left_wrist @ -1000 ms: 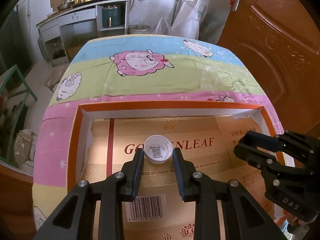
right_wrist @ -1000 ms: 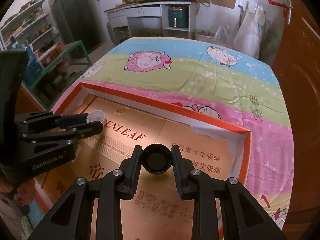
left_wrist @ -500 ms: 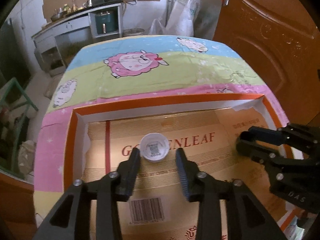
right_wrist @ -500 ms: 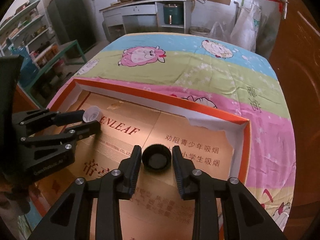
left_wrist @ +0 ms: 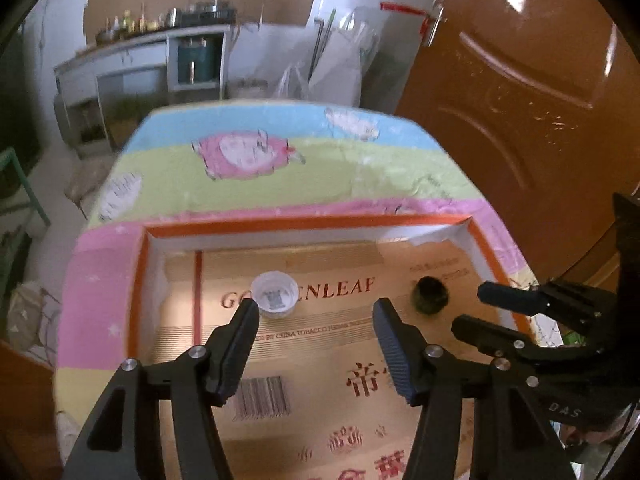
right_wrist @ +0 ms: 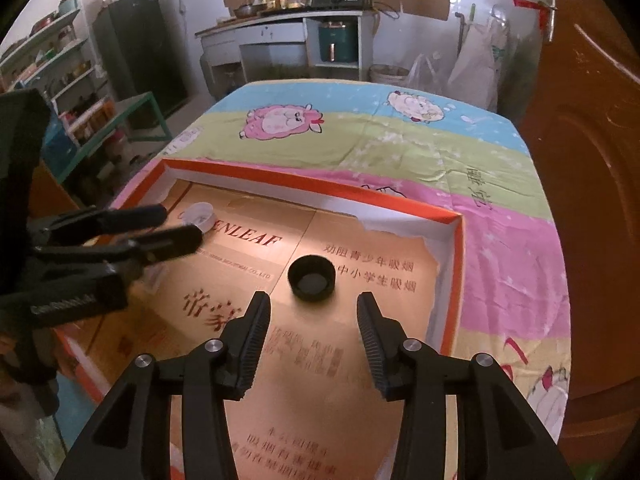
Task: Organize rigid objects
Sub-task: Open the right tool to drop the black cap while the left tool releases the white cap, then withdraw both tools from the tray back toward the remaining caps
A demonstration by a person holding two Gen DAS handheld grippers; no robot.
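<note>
Two bottle caps were seen lying open side up on the printed cardboard floor of a shallow orange-rimmed box [right_wrist: 458,240], well apart from each other. The white cap [left_wrist: 274,294] lay near the box's left end, over the "GOLDENLEAF" lettering; the black cap [right_wrist: 311,277] lay toward the right end, beside the printed Chinese characters.

Left claw [left_wrist: 316,312] was noted spread wide, nothing gripped; the white cap sat just beyond its left fingertip [left_wrist: 248,312], whether touching could not be told. Right claw [right_wrist: 313,304] was likewise noted spread wide and empty, with the black cap lying free just ahead of the gap between its fingers.

In the left wrist view the black cap [left_wrist: 430,300] was seen just in front of the right claw's tips. The box was seen resting on a tabletop covered by a striped cartoon-sheep cloth [right_wrist: 400,152]. A brown door [left_wrist: 540,120] was recorded to the right.
</note>
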